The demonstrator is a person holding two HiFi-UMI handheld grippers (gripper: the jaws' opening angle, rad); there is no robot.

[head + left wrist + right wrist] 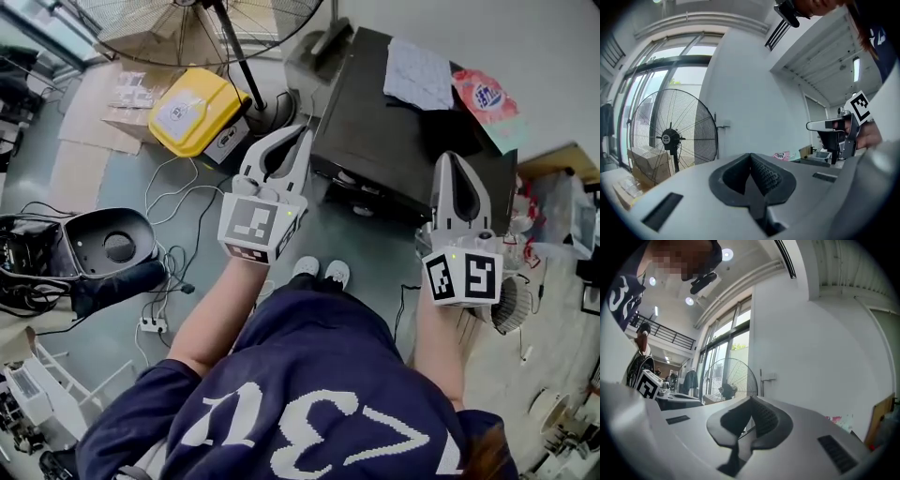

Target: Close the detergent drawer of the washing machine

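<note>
**Both tools shut and empty in front of the washing machine**

The left tool (300,133) and the right tool (453,159) point level, each with its jaws pressed together on nothing. The dark box-shaped washing machine (394,141) stands on the floor just beyond the person's white shoes (321,272), under the tips of both tools. A pale folded cloth (417,73) and a pink packet (487,98) lie on its top. Its detergent drawer cannot be made out from above.

Head downward; gripper views level, perhaps sharing fan (670,138).
</note>
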